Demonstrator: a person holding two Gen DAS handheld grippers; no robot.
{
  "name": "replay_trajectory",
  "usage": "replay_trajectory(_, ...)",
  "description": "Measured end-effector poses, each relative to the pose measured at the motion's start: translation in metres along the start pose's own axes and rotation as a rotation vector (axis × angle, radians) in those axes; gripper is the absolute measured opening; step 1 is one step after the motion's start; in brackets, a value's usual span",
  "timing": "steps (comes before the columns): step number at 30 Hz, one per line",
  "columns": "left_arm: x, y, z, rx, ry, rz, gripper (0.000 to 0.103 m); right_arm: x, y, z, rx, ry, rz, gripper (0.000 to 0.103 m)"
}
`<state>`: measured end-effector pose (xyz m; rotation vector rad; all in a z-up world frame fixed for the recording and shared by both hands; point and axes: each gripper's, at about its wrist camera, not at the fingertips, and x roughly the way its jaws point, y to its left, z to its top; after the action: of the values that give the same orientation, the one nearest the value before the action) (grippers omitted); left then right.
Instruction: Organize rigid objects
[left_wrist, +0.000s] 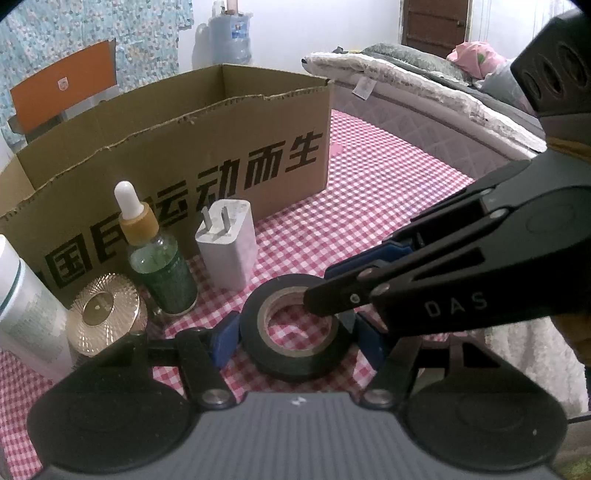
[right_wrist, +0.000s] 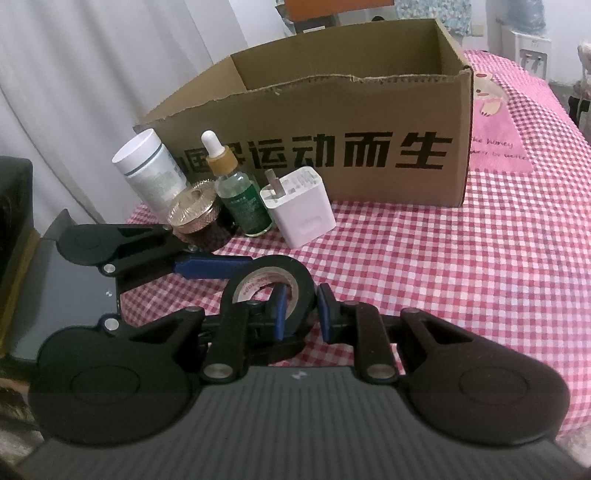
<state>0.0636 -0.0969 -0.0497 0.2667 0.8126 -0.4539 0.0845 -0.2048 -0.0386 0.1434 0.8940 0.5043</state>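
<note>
— Where's the tape roll (left_wrist: 295, 328)?

— Low in the frame's centre, flat on the checked counter (left_wrist: 369, 192), between the left gripper (left_wrist: 295, 341) jaws, which stand spread on either side, not pressing it.

— And the right gripper (right_wrist: 300, 308)?

— Its jaws straddle the roll's wall, one blue pad inside the ring, one outside, a gap showing. The cardboard box (right_wrist: 332, 122) sits behind; dropper bottle (right_wrist: 242, 199) and white charger (right_wrist: 299, 210) stand before it.
</note>
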Motion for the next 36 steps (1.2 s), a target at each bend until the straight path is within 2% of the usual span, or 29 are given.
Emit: replay_trajectory(36, -0.013, -0.007, 0.006, 0.008, -0.040, 0.015, 0.068, -0.016, 0.003, -0.001, -0.007, -0.043, -0.006, 0.018)
